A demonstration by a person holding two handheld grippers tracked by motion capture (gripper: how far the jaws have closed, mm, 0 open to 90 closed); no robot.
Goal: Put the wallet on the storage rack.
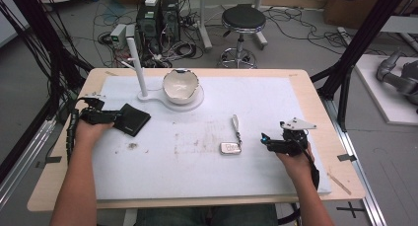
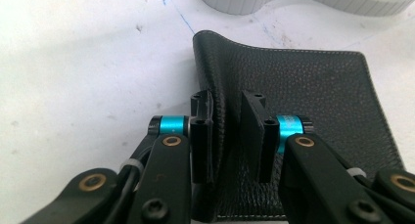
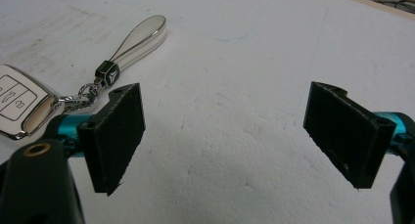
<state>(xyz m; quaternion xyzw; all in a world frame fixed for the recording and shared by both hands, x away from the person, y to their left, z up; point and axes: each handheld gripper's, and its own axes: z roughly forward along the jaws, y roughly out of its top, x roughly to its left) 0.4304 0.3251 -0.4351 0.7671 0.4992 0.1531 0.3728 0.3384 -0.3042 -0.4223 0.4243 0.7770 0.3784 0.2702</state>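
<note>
Wallet: black pebbled-leather wallet lies on the left part of the white foam mat, just in front of the white stand base; its near left edge is pinched up into a raised fold.
Left gripper: left gripper has its jaws drawn in close, pads pressing on either side of that leather fold; in the high view it sits at the wallet's left corner.
Right gripper: right gripper rests above bare mat with jaws spread wide and nothing between them; high view places it at the right side of the mat.
Key fob: silver car key fob with chain and slim silver tag lies just left of the right gripper, apart from it.
Bowl: white bowl with a chipped rim sits on the stand base, beside a white upright post.
Table: pale wooden table carries the mat.
</note>
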